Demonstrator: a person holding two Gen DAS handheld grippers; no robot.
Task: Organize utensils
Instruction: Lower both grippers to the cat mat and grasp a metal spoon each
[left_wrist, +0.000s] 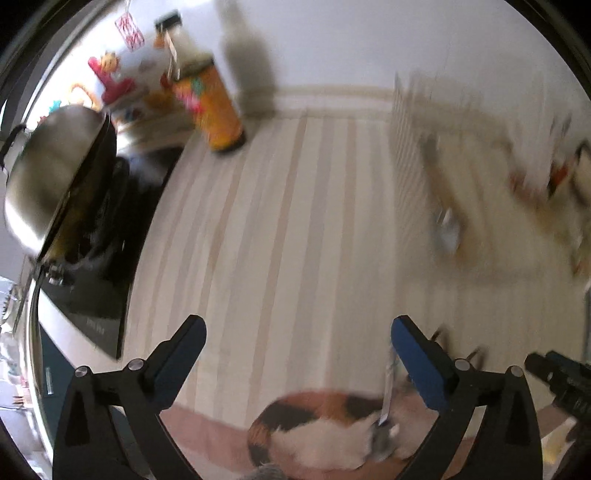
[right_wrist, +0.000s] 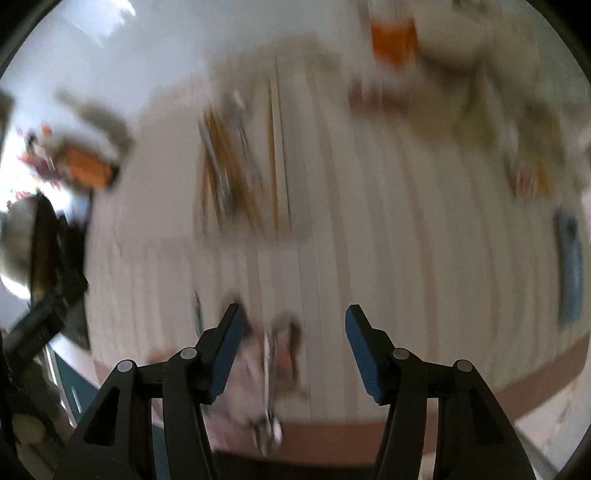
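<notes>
Left gripper (left_wrist: 299, 325) wide open over the striped counter (left_wrist: 280, 206), nothing between its jaws. Right gripper (right_wrist: 291, 314) partly open, nothing pressed between the pads; a blurred metal utensil (right_wrist: 267, 373) lies just below the gap near the counter's front edge. Utensil tray (right_wrist: 243, 166) with chopsticks sits farther back, motion-blurred.
</notes>
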